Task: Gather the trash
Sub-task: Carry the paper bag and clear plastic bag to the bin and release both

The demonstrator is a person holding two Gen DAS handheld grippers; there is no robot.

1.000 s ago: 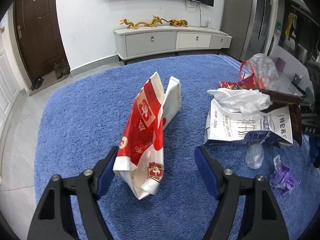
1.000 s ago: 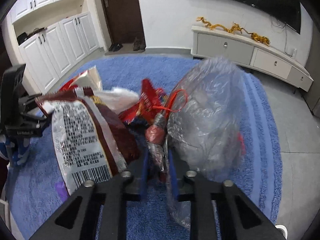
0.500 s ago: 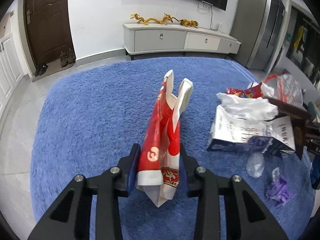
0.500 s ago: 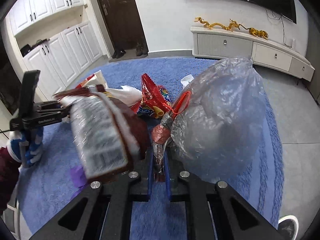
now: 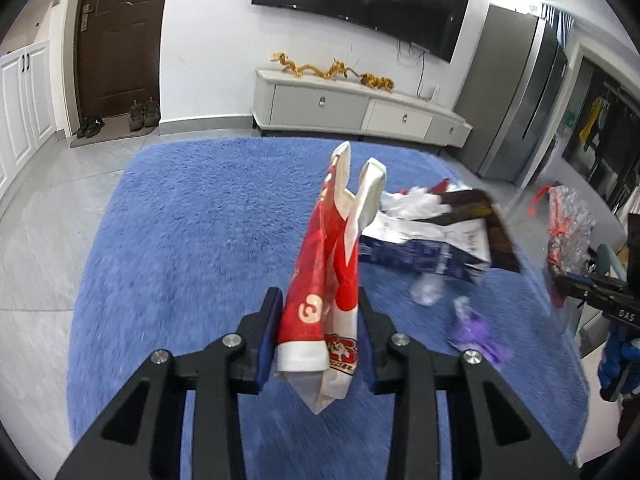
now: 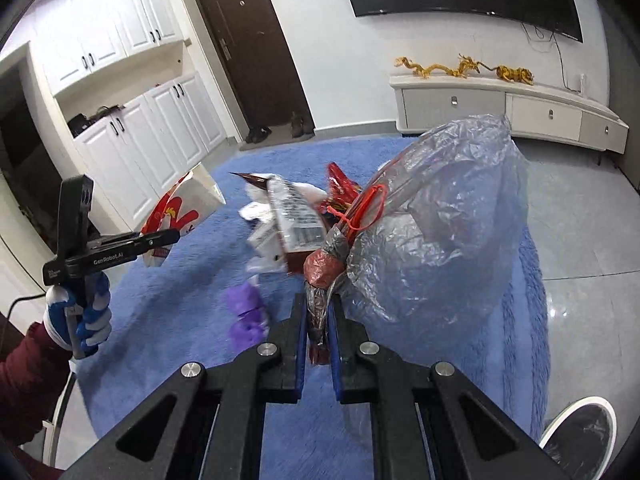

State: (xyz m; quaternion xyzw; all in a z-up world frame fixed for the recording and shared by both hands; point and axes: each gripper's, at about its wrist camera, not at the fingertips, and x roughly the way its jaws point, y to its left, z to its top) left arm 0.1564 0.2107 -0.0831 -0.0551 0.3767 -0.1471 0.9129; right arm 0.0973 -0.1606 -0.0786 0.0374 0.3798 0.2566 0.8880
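Observation:
My left gripper (image 5: 319,334) is shut on a red and white paper bag (image 5: 330,264) and holds it upright above the blue rug (image 5: 192,232). The bag and left gripper also show in the right wrist view (image 6: 180,212), at the left. My right gripper (image 6: 319,334) is shut on the gathered neck of a clear plastic trash bag (image 6: 436,228) with red drawstrings. The trash bag also shows at the right edge of the left wrist view (image 5: 568,220). On the rug lie a blue and white carton with white tissue (image 5: 424,240), a brown wrapper (image 5: 488,224), a clear scrap (image 5: 426,290) and a purple scrap (image 5: 476,334).
A white TV cabinet (image 5: 360,108) with gold dragon figures stands against the far wall under a television. A brown door with shoes (image 5: 120,40) is at the back left. White cupboards (image 6: 132,128) line the left wall. Grey tile floor (image 6: 580,240) surrounds the rug.
My left gripper closed on the red and white paper bag and lifted it off the rug. My right gripper rose with the trash bag, and the brown wrapper slid away from it.

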